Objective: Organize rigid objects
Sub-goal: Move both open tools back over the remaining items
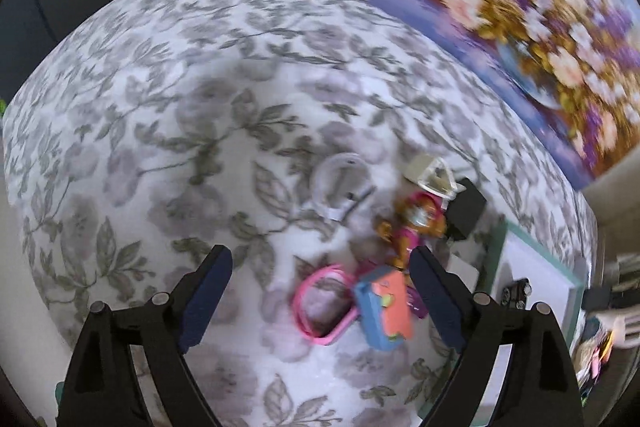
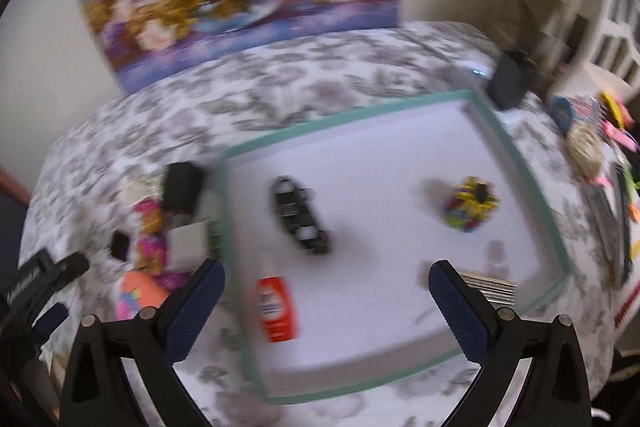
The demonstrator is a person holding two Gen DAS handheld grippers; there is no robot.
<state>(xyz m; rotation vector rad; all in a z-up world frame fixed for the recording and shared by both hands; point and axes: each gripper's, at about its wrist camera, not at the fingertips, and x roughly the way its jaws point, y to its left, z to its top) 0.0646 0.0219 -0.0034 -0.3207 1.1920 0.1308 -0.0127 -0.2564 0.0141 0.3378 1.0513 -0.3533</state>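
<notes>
Both claws, left claw point(image 1: 322, 297) and right claw point(image 2: 326, 307), gape empty; we judge the blue-orange toy block point(image 1: 385, 311), on the counter point(image 1: 160, 107) at five o'clock of the left claw, light, stiff; pinch its long sides

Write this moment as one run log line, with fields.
left gripper: open, empty | right gripper: open, empty | tray: toy car, red box | pink ring: outside

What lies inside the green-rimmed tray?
Inside the tray: a black toy car, a multicoloured puzzle cube, a red box; a striped item sits partly behind the right gripper.
</notes>
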